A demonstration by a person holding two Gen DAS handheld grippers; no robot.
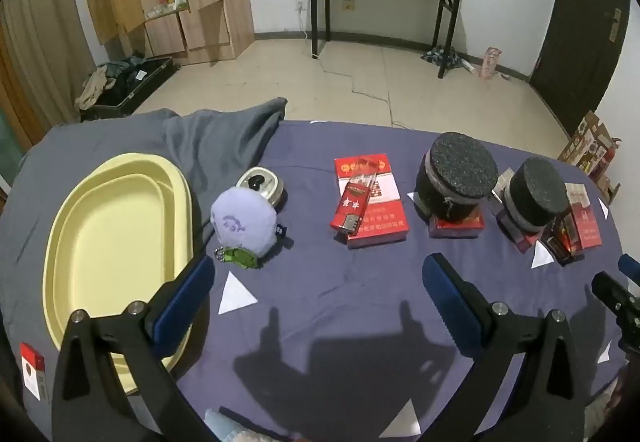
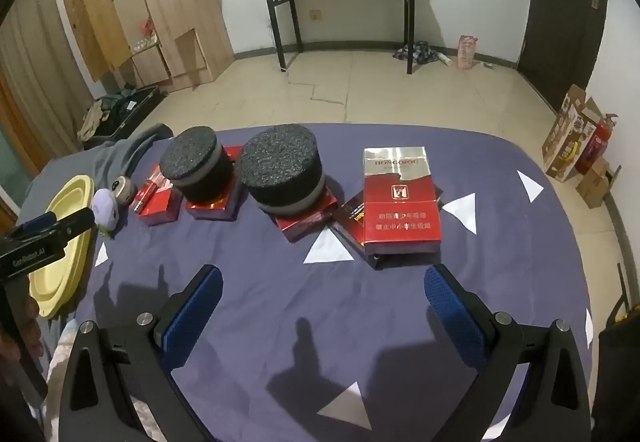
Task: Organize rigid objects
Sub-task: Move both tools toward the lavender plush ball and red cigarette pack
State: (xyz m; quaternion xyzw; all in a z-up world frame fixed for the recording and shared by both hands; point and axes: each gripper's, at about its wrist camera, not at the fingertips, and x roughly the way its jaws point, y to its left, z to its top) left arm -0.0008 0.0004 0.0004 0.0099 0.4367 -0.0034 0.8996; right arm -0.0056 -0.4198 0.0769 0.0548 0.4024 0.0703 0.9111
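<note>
Just ahead of the right gripper (image 2: pixel 323 284), fingers spread and empty, lies the red cigarette pack (image 2: pixel 401 201); the left gripper (image 1: pixel 318 282) is also spread, holding nothing.

Cool, dim indoor light falls from above and behind me, so each hand-held gripper throws a dark, soft-edged shadow forward on the table (image 1: pixel 360 282). Fisheye bending curves the walls; corners go black. Focus is fair, slightly soft.

I see a matt purple cloth (image 2: pixel 280 322), glossy red cartons (image 2: pixel 402 201), rough black foam discs (image 2: pixel 280 161) — and a smooth yellow plastic tray (image 1: pixel 120 242).
</note>
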